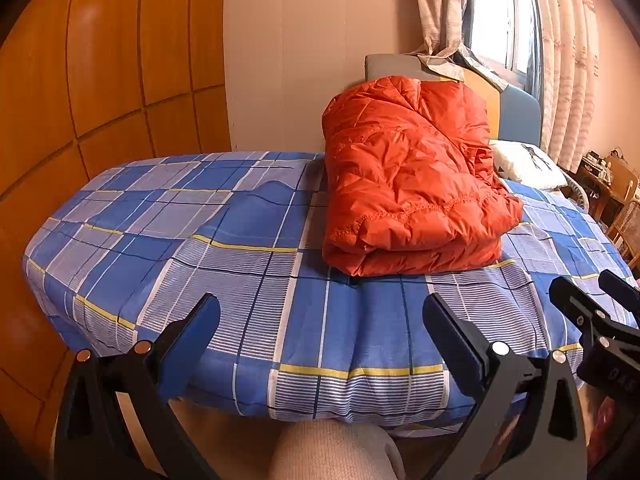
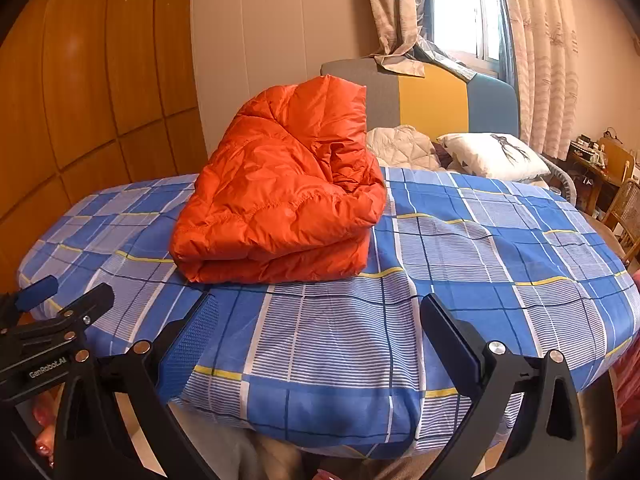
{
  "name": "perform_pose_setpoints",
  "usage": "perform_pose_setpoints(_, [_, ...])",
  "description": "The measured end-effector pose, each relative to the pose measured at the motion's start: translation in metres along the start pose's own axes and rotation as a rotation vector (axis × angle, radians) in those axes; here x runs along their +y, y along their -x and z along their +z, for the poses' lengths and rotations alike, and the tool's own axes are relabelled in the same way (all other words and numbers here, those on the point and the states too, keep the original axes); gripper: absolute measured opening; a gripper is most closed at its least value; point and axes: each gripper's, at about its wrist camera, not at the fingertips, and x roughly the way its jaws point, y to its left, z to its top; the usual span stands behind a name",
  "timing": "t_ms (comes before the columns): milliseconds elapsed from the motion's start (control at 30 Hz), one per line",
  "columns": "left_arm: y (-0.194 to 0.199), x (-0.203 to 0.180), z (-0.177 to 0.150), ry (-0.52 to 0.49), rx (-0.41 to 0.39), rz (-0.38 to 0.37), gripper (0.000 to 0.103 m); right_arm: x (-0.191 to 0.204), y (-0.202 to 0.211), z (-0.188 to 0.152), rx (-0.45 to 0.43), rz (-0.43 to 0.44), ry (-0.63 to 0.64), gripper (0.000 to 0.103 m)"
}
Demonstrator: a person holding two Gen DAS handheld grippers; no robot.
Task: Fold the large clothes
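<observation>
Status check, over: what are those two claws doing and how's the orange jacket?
Left gripper open, empty. Right gripper open, empty. Orange jacket folded on the checked bed, untouched. Nothing in the way.

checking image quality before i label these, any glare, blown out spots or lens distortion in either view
Left wrist view: the window is blown out white, the bed edge bows from fisheye distortion, and the orange jacket is sharp. Right wrist view: same overexposed window, curved wardrobe panels, dark vignette in the corners, and a sheen on the jacket.
</observation>
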Motion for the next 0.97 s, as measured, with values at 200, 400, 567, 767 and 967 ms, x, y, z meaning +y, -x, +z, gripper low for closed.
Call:
perform_pose_setpoints(200, [0.001,-0.001,-0.001,-0.007,-0.006,0.006,0.101,-0.001,0.0,-0.001,0.009,0.0,0.001,0.1])
perform_pose_setpoints(400, [0.0,-0.001,-0.003,0.008,-0.003,0.024,0.101,0.0,-0.002,-0.001,0.013,0.003,0.004,0.1])
perform_pose_setpoints(567, [-0.001,-0.002,-0.004,-0.013,-0.015,0.063,0.101,0.0,-0.003,-0.001,0.023,0.004,0.002,0.1])
perform_pose_setpoints(767, [-0.008,-0.004,-0.004,-0.017,0.038,0.046,0.101,-0.001,-0.004,-0.002,0.027,0.005,-0.002,0.1])
perform_pose_setpoints(967, [-0.024,0.0,-0.007,0.003,0.129,0.022,0.101,-0.004,-0.006,-0.002,0.035,0.002,-0.011,0.1])
